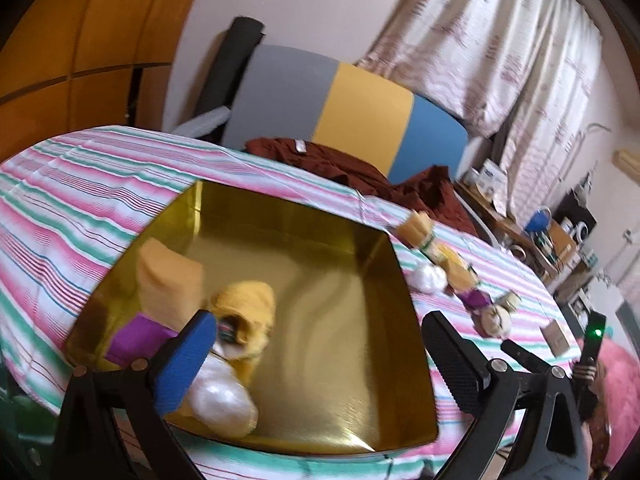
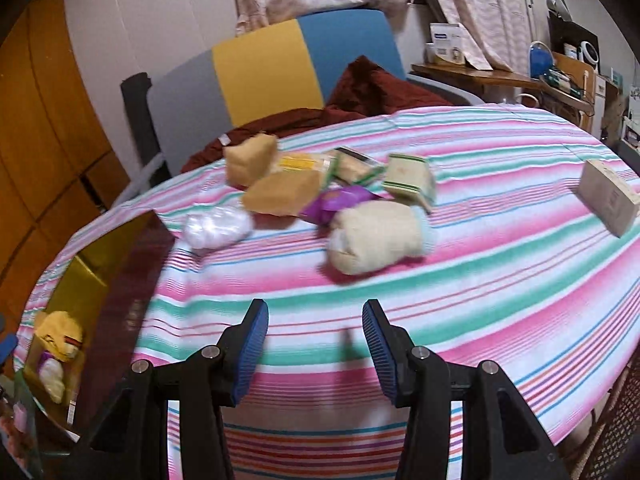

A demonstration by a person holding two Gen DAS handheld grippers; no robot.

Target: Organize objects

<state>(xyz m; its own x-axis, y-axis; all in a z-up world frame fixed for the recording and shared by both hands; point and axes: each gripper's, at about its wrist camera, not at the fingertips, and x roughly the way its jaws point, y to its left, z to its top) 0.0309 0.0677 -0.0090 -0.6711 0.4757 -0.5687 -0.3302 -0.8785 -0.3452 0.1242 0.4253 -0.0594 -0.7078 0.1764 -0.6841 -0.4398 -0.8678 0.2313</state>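
A: Why's the left gripper parked over the gold tin?
B: Looks like drop-off duty. Its jaws are spread wide, holding nothing; a yellow cloth roll lies inside below.
A: And the right gripper?
B: Also gaping, empty, lined up toward the cream sock roll on the striped tablecloth, probably next.

Soft indoor light, motion blur, fisheye edge warping, dark corners
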